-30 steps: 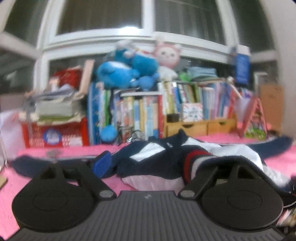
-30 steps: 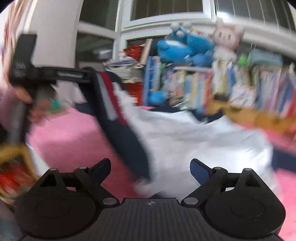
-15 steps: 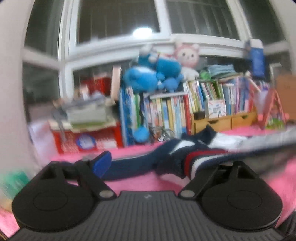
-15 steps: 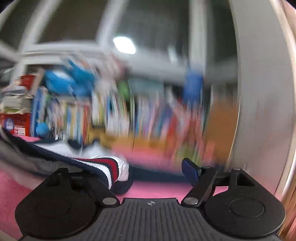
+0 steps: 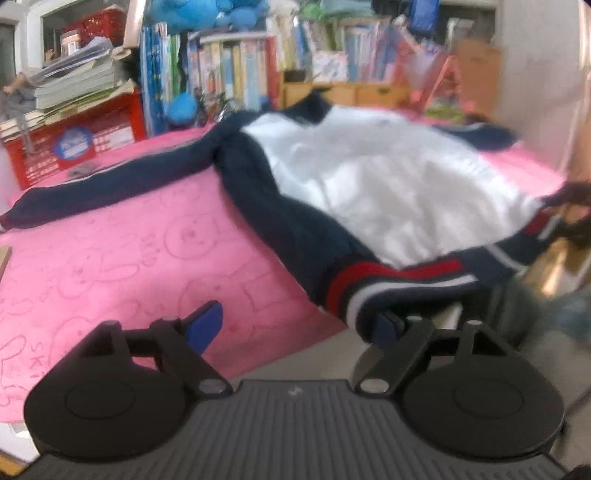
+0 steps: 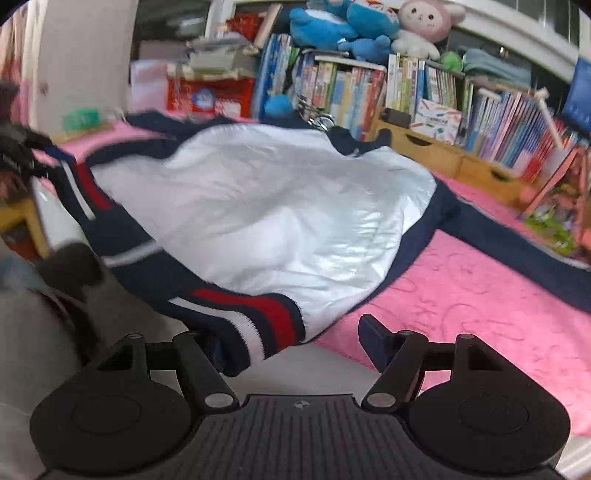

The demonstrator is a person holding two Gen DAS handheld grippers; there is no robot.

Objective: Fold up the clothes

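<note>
A navy jacket [image 5: 388,177] with a white panel and a red-and-white striped hem lies spread on the pink mat [image 5: 129,251]. Its sleeves stretch out to both sides. My left gripper [image 5: 295,326] is at the near edge of the mat with its jaws wide apart, and the striped hem [image 5: 391,277] drapes over its right finger. In the right wrist view the jacket [image 6: 277,206] fills the middle. My right gripper [image 6: 295,343] is open too, with the other hem corner [image 6: 258,317] lying over its left finger. That finger's tip is hidden under the cloth.
Behind the mat stand rows of books [image 6: 369,88], wooden drawers [image 6: 436,147], a red crate [image 5: 85,136] stacked with papers, and plush toys [image 6: 354,26] on top. A pale table edge [image 6: 314,365] runs just below the mat.
The jacket has been swung out and now lies flat on the mat, white panel up. Both grippers have come down to the mat's near edge with the hem corners.
</note>
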